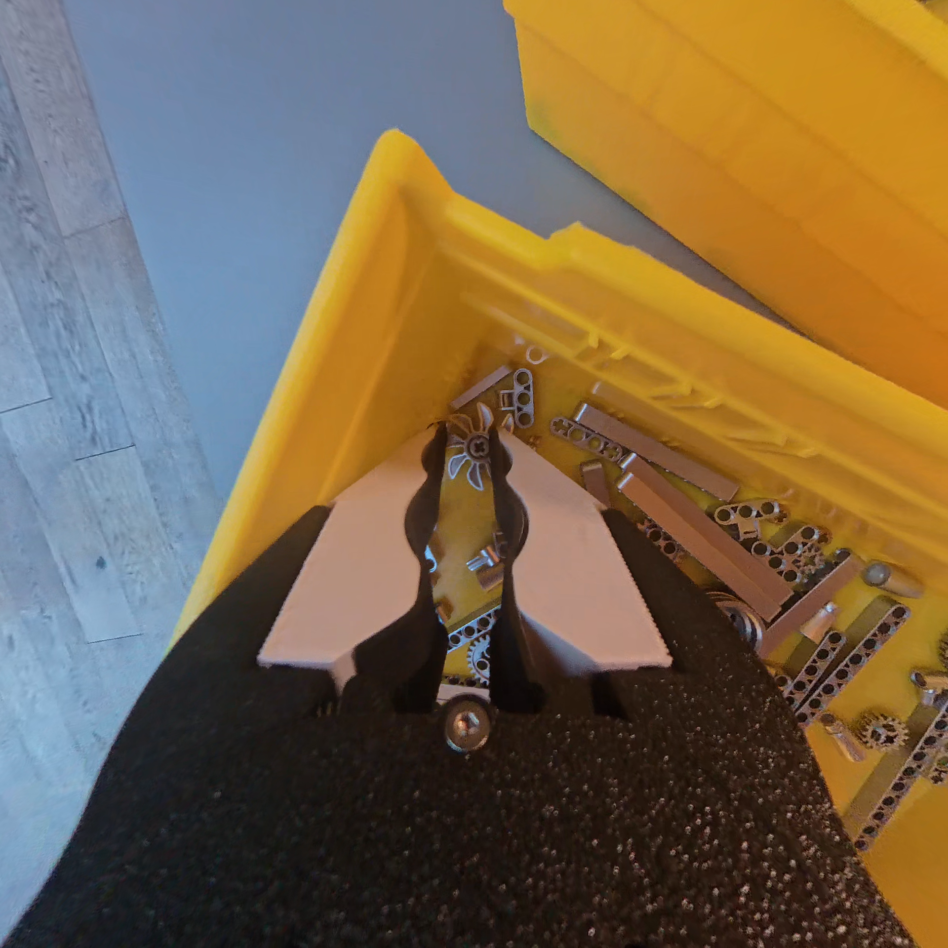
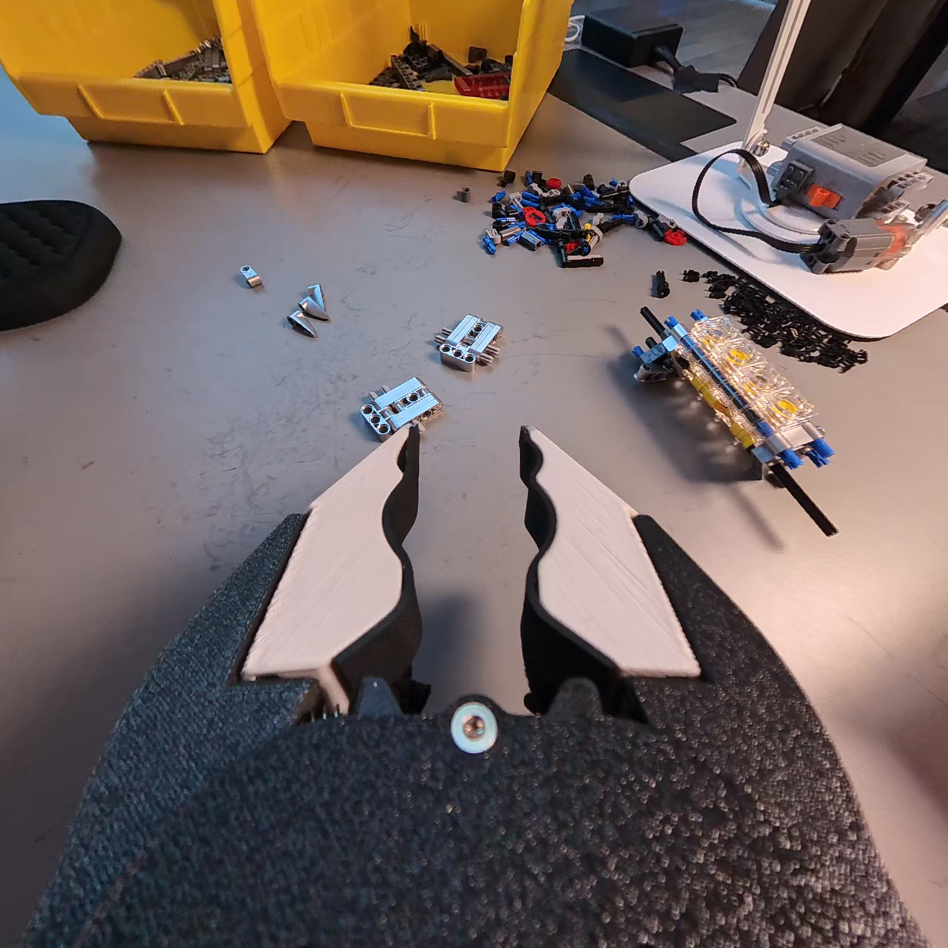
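- While your left gripper reaches into the far-left corner of a yellow bin, its fingers sit nearly together astride a grey propeller piece; whether they pinch it, you cannot tell.
- Grey beams and gears fill the bin floor, cut off at the right edge.
- Your right gripper hovers over the desk, fingers apart and empty; the left fingertip hides one edge of a grey bracket assembly.
- Beside it lies a clear-block assembly, blurred.
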### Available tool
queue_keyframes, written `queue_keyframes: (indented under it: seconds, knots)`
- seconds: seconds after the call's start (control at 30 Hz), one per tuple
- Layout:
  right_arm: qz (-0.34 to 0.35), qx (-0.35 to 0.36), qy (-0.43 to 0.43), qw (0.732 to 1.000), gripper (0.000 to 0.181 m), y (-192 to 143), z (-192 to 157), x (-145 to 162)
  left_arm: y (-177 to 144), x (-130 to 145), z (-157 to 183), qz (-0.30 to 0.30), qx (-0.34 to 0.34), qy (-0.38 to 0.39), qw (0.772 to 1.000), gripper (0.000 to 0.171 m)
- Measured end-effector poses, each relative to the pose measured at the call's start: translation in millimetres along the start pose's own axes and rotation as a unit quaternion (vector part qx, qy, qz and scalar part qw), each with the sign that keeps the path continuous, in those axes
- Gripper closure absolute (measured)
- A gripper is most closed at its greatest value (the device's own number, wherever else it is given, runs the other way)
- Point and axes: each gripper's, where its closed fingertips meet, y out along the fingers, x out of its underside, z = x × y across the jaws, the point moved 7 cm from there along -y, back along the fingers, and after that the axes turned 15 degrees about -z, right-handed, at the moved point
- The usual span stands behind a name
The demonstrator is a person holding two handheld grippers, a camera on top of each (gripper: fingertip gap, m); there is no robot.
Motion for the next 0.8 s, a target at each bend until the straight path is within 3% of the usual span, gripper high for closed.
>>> queue_keyframes:
  seconds: [0.13, 0.23, 0.37, 0.57, 0.8]
  knots:
    - [-0.001, -0.003, 0.005, 1.0, 0.143, 0, 1, 0, 9, 2, 1, -0.009, 0.029, -0.002, 1.0, 0.153]
    - [-0.001, -0.004, 0.007, 1.0, 0.143, 1, 2, 0, 7, 7, -1, -0.031, 0.041, -0.001, 0.999, 0.161]
    - [-0.002, -0.003, 0.007, 1.0, 0.143, 1, 2, 0, 0, 19, -11, -0.074, 0.002, 0.026, 0.997, 0.171]
    - [-0.006, -0.004, 0.004, 1.0, 0.143, 2, 1, 0, -20, 24, -24, -0.036, -0.015, -0.002, 0.999, 0.171]
    - [-0.004, 0.002, -0.002, 1.0, 0.143, 1, 0, 0, 0, 26, -20, -0.072, -0.046, 0.015, 0.996, 0.171]
